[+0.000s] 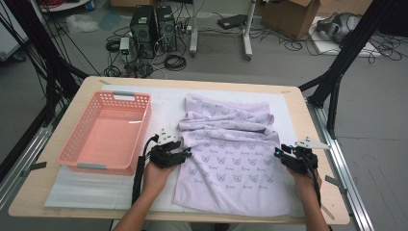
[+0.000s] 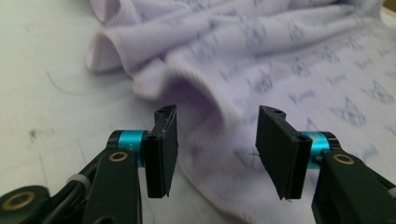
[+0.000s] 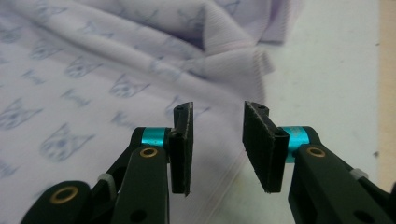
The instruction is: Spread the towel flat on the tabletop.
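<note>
To the left of my left gripper point(image 1: 188, 153) sits a pink basket point(image 1: 107, 132). That gripper's jaws stand apart with nothing between them, right at the left edge of the purple cloth point(image 1: 230, 154). The cloth lies flat between my two grippers, bunched up at its far end. My right gripper point(image 1: 277, 152) is partly open and empty, at the cloth's right edge.

Beyond the table's point(image 1: 308, 125) far edge, grey floor point(image 1: 385, 125) carries tangled cables point(image 1: 174, 61) and two computer towers point(image 1: 154, 29). A cardboard box point(image 1: 293, 17) sits far right.
</note>
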`<move>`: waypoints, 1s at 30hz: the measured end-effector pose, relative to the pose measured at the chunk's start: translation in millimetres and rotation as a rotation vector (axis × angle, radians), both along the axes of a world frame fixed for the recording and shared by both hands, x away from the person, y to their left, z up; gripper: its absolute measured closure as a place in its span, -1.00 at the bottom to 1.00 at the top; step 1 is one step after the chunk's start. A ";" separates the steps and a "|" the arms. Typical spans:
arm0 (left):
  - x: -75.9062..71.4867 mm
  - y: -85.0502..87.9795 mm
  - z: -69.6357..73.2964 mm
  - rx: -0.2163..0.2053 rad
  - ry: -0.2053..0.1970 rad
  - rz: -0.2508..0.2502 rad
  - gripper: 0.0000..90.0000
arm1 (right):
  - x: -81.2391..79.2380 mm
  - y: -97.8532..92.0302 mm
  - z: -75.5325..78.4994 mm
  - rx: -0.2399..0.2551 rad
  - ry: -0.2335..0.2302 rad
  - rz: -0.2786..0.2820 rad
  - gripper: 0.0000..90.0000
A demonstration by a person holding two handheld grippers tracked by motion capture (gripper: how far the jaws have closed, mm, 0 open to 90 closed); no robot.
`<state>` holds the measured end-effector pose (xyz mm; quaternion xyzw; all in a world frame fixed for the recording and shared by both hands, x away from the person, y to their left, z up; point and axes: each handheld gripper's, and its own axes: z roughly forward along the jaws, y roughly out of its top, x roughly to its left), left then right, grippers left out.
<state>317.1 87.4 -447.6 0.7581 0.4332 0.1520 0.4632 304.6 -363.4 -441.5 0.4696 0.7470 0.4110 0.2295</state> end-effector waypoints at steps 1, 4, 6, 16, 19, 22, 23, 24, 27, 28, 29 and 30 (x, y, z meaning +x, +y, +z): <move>-3.4 2.3 -1.2 -0.013 0.010 -0.005 0.06 | -5.2 0.8 -1.0 0.007 0.001 0.010 0.39; -17.6 6.9 -1.7 -0.030 0.013 -0.033 0.06 | -19.1 3.0 -2.5 0.012 0.008 0.051 0.40; -28.1 8.1 -1.8 -0.038 0.022 -0.070 0.06 | -28.2 4.8 -1.7 0.015 0.013 0.081 0.40; -66.4 16.8 -3.9 -0.039 0.066 -0.113 0.09 | -84.9 2.9 -0.9 0.049 -0.007 0.164 0.33; -75.8 16.5 -4.7 -0.026 0.072 -0.110 0.10 | -99.1 -3.4 -4.0 0.036 0.003 0.144 0.31; -83.1 13.9 -5.2 -0.013 0.082 -0.124 0.14 | -110.0 -8.6 -7.6 0.033 0.011 0.132 0.31; -85.3 12.8 -5.4 -0.015 0.084 -0.124 0.17 | -113.0 -9.7 -8.5 0.031 0.019 0.132 0.31; -87.4 11.7 -5.8 -0.018 0.082 -0.124 0.18 | -115.5 -9.9 -9.7 0.034 0.028 0.131 0.32; -92.9 9.7 -7.6 -0.005 0.057 -0.114 0.27 | -120.4 -8.9 -14.6 -0.004 0.052 0.133 0.34; -94.2 9.6 -7.8 -0.002 0.054 -0.112 0.37 | -122.1 -8.6 -15.6 -0.002 0.043 0.128 0.35; -95.7 9.2 -8.0 0.004 0.051 -0.107 0.47 | -122.4 -9.1 -15.9 -0.001 0.042 0.128 0.36; -97.2 9.1 -8.5 0.016 0.043 -0.116 0.64 | -123.1 -9.1 -15.5 0.001 0.048 0.121 0.38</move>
